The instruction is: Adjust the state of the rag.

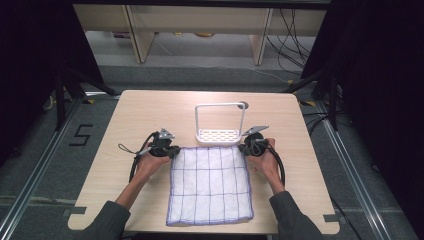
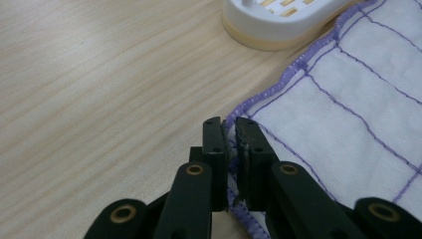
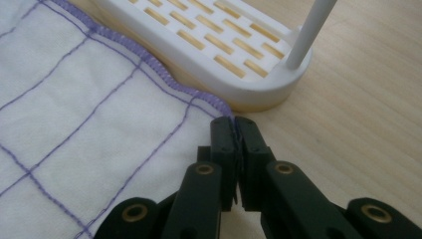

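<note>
Cloth (image 1: 210, 185) flat on wooden table (image 1: 145, 112)

Both forearms reach forward over the counter's near edge; the left gripper (image 1: 170, 150) and right gripper (image 1: 245, 148) have their fingers (image 2: 214, 149) pinched closed.

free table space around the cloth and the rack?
Bare wood: left of the cloth to the table edge, right of it, and the far strip behind the rack. Crowded: the cloth's far edge, where left tongs and right tongs flank the rack.
</note>
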Tool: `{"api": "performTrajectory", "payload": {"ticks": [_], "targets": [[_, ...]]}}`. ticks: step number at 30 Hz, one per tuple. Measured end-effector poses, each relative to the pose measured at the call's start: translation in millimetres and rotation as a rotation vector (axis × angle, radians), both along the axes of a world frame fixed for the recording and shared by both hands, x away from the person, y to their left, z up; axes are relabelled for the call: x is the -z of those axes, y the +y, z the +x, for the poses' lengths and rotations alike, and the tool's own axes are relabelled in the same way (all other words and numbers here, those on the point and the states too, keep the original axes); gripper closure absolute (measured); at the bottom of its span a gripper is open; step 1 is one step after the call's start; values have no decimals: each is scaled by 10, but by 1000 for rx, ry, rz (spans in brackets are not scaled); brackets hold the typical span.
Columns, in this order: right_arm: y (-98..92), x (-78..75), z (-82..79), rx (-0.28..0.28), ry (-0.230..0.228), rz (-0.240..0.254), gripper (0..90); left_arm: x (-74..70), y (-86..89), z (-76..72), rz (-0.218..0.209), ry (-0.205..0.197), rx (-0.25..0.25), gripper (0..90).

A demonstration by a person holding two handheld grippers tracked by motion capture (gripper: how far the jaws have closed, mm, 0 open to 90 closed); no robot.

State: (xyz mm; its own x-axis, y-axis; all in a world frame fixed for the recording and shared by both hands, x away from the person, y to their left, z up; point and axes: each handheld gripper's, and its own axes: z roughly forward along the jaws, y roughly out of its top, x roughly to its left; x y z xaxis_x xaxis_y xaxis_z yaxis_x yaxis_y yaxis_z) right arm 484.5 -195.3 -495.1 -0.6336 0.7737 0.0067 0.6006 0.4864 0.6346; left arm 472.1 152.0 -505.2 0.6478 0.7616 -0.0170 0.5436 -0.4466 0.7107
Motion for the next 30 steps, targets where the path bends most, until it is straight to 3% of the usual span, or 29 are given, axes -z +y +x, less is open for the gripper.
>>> {"api": "performTrajectory", "payload": {"ticks": [1, 2, 3, 5, 6, 10, 13, 15, 16, 21, 25, 30], "targets": [[5, 1, -4, 3, -26, 20, 882, -5, -1, -8, -1, 1, -3, 839], [-22, -33, -6, -16, -25, 12, 883, -13, 2, -9, -4, 1, 0, 841], [-22, -75, -33, 5, -21, 44, 885, -31, 2, -15, -4, -4, 5, 845], [-39, -102, -39, -4, -20, 29, 885, -46, 4, -21, -3, -5, 11, 847], [-56, -140, -55, -9, -51, 46, 886, -60, 0, -29, -5, -9, 17, 848], [-82, -206, -98, -16, -45, 67, 887, -112, 4, -42, -11, -22, 24, 850], [-128, -322, -157, -23, -55, 53, 888, -206, 28, -57, -34, -42, 26, 850], [-128, -360, -180, -11, -49, 58, 888, -239, 33, -62, -45, -48, 24, 850], [-145, -416, -192, -13, -81, 63, 888, -308, 41, -71, -58, -64, 27, 851], [-207, -579, -226, -20, -90, 87, 889, -441, 35, -93, -80, -94, 27, 850], [-234, -729, -305, -39, -128, 107, 889, -562, 29, -148, -95, -123, 42, 850], [-256, -840, -471, -74, -155, 121, 889, -648, 60, -379, -86, -158, 99, 850]]}}
